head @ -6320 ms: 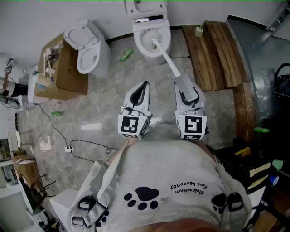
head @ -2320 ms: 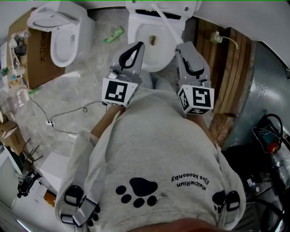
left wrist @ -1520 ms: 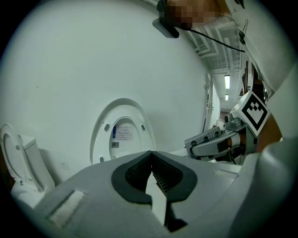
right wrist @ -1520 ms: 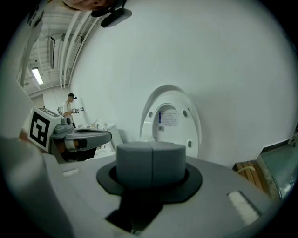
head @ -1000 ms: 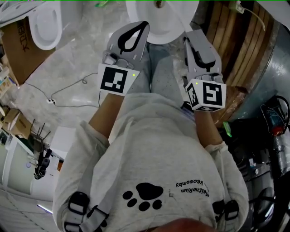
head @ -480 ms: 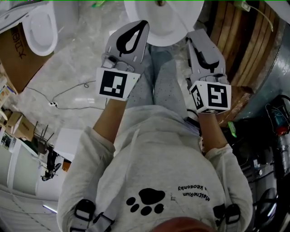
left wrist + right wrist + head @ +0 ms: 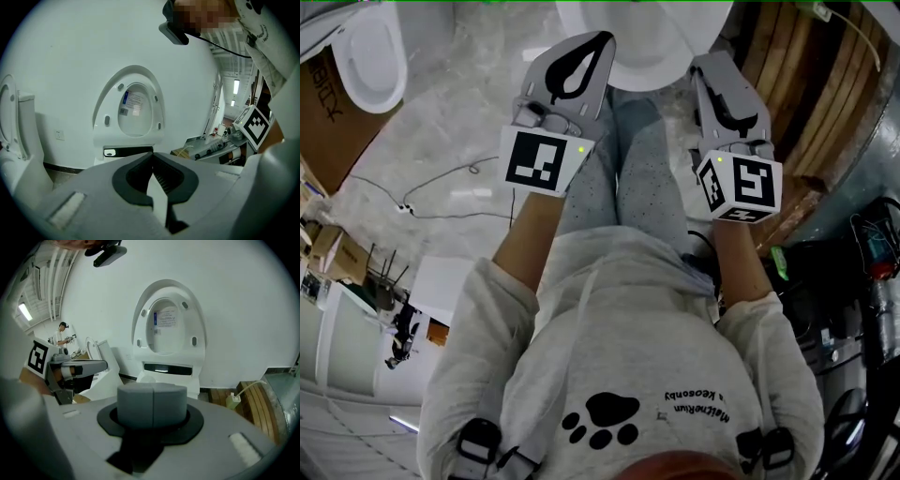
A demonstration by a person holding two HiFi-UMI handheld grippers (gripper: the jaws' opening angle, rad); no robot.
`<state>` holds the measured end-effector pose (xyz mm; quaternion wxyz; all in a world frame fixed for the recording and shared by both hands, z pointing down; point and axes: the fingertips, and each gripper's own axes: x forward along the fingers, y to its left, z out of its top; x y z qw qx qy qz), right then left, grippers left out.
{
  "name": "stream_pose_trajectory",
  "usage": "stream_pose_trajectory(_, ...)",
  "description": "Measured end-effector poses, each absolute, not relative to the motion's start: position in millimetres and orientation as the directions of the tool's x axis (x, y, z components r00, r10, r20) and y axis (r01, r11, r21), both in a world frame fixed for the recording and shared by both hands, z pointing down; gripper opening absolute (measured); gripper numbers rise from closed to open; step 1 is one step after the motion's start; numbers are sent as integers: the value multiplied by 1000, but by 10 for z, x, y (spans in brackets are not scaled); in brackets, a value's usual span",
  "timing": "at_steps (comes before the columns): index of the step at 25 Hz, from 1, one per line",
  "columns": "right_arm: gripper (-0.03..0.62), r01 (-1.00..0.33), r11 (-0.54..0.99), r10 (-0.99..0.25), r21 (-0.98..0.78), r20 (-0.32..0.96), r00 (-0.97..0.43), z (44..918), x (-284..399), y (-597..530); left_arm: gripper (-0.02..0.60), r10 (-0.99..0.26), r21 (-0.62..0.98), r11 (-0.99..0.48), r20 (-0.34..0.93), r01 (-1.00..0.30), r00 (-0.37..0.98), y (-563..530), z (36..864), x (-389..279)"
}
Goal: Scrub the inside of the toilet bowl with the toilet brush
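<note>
Over the white ceramic toilet bowl, right gripper fingers pinch the grey toilet-brush handle; left gripper fingers press together.

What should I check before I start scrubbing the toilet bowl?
1. Lid up: ok.
2. Bowl straight ahead of both grippers: ok.
3. Brush held: not ok; right gripper is shut on nothing.
4. Left gripper free: ok, shut and empty.
5. Brush location: cannot tell, not in view.
</note>
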<state>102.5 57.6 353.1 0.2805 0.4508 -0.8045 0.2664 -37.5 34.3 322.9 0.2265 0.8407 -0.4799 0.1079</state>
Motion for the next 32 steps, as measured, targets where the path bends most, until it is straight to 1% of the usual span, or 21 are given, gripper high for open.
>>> stream_pose_trajectory(10, 153, -869, 464, -540, -172, 723, -431, 3844, 993, 605, 3, -758, 293, -403, 425, -867, 495, 287, 3615, -377)
stream_pose_trajectory(15, 153, -868, 469, -522, -163, 741, -421, 4008, 981, 644, 3, -732, 284, -425, 450, -859, 511, 312, 3746, -355)
stream_pose_trajectory(21, 153, -866, 477, -472, -148, 788, -395, 4287, 1019, 796, 3, -705, 267, -457, 472, -849, 528, 446, 3907, -328)
stream_pose_trajectory(32, 153, -861, 486, -414, -151, 828, -379, 4600, 1059, 985, 3, -667, 296, -443, 522, -847, 531, 708, 4232, -248)
